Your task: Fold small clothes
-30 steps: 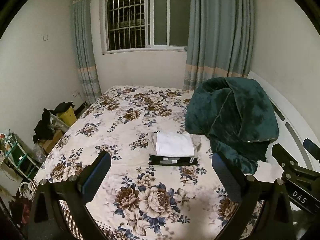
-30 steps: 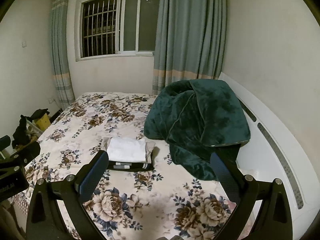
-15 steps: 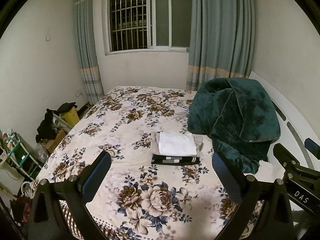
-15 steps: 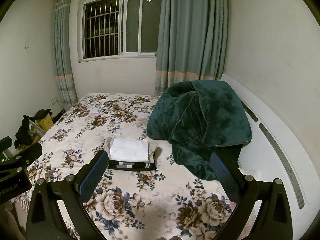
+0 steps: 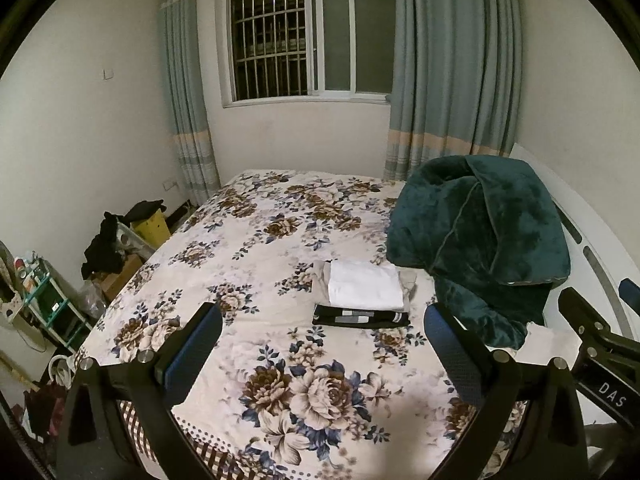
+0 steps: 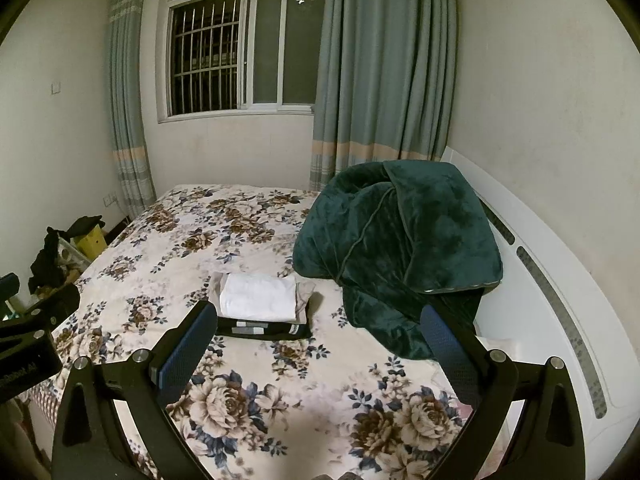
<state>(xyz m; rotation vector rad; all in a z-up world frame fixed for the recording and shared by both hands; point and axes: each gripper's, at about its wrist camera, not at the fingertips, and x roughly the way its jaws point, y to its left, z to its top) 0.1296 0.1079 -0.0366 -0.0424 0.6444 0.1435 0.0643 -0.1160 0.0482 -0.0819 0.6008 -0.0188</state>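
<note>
- Folded clothes [image 5: 362, 300]: small stack on the floral bed [image 5: 280, 384], toward its right side and about midway along it, well apart from both grippers.
- Left gripper [image 5: 320, 344]: jaws wide apart, nothing between them; held above the near edge of the bed, aimed at the stack.
- Right gripper [image 6: 316, 344]: jaws likewise spread and empty, above the near edge, stack seen just past its left finger.
- Step in hand, as judged: folding of these pieces looks complete; both tools hang clear with nothing gripped, so this reads as a pause after stacking or before fetching another garment.
- Next move, as judged: if more is to be folded, a loose item must be found and laid flat on the bare floral area near the front edge; a small pale piece [image 5: 548, 340] by the right edge may be one, though too unclear to tell.
- Look of the stack: white piece on top, beige layer under it, black item with grey stripes at the bottom; edges roughly squared, beige slightly overhanging.
- Neighbour: dark green blanket [image 5: 480, 240] heaped just beside the stack, against the white headboard [image 6: 560, 300].
</note>
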